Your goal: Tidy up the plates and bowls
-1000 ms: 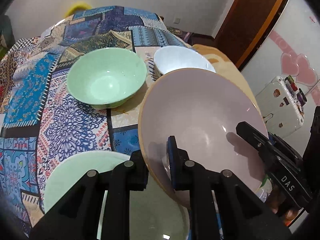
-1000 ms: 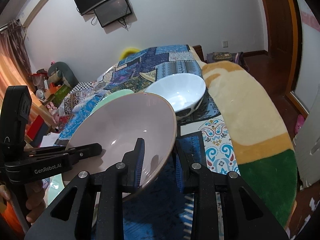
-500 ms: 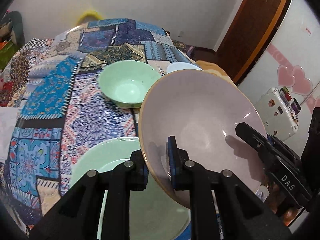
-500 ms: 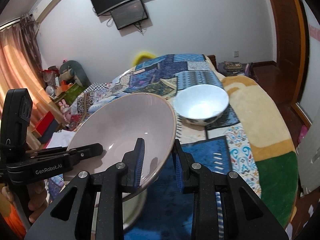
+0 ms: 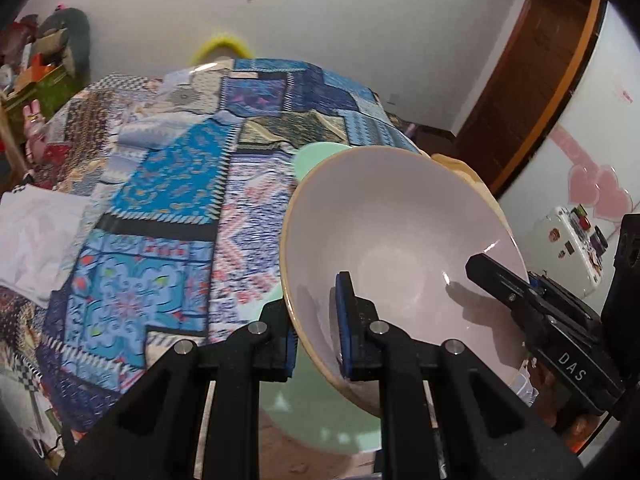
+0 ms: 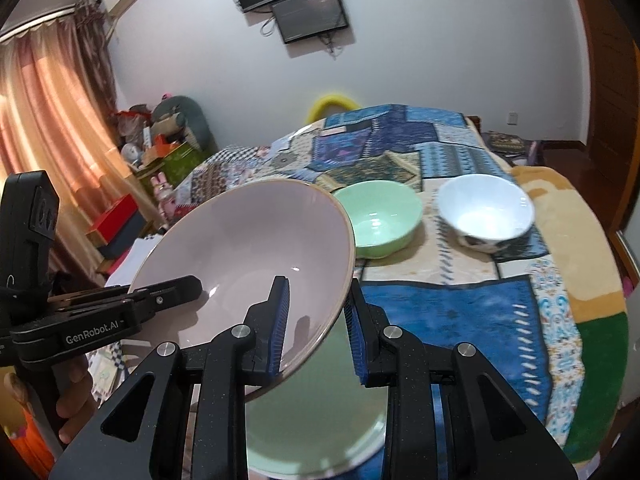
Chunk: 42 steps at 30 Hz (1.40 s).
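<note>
Tilting pink bowl (image 6: 248, 248) (rim toward bed) (image 6: 460, 320)

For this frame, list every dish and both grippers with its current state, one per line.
Large pale pink bowl: lifted, tilted, gripped at opposite rims.
Left gripper: shut on the pink bowl's rim.
Right gripper: shut on its rim.
Green plate: flat, below the bowl.
Small green bowl: upright, empty.
White bowl: upright, empty.

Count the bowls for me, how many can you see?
3. The pink bowl is held up at its rim by both hand-held grippers. The green bowl and white bowl sit side by side on the blanket beyond it. Others may be hidden.
</note>
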Each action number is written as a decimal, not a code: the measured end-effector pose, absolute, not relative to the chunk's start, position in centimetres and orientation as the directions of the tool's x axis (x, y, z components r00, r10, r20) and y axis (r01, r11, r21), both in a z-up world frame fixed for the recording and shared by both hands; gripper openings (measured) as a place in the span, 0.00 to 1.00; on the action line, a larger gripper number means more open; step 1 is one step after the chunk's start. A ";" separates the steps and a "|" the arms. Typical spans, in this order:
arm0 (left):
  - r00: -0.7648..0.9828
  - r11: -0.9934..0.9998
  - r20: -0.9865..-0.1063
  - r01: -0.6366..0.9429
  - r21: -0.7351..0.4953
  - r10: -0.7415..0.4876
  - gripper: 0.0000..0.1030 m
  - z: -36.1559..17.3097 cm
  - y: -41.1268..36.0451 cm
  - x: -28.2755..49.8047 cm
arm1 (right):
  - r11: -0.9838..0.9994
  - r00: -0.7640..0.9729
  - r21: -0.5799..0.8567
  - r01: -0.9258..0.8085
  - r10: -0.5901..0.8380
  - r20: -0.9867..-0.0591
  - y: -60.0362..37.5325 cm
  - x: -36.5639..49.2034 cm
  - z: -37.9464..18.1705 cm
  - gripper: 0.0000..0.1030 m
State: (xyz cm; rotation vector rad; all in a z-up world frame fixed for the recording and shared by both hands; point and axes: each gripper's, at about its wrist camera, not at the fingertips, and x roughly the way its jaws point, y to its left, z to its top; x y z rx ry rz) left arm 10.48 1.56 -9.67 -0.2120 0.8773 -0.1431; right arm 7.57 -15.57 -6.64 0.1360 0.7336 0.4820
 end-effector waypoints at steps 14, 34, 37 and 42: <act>0.654 0.963 -0.747 -0.106 -0.246 -0.119 0.16 -11.3 10.9 7.0 | 0.834 0.528 0.281 -0.475 0.526 -0.667 -6.7 7.5 -9.0 0.24; 0.573 0.929 -0.817 -0.258 -0.264 -0.073 0.16 -18.3 18.0 5.8 | 0.811 0.368 0.255 -0.527 0.488 -0.791 0.5 7.6 -14.6 0.24; 0.556 0.926 -0.828 -0.271 -0.263 -0.073 0.16 -19.3 18.4 5.6 | 0.807 0.355 0.245 -0.537 0.480 -0.802 1.1 7.4 -15.2 0.24; 0.534 0.925 -0.843 -0.284 -0.253 -0.067 0.16 -20.6 18.7 5.4 | 0.804 0.356 0.215 -0.554 0.462 -0.812 1.7 7.2 -15.6 0.24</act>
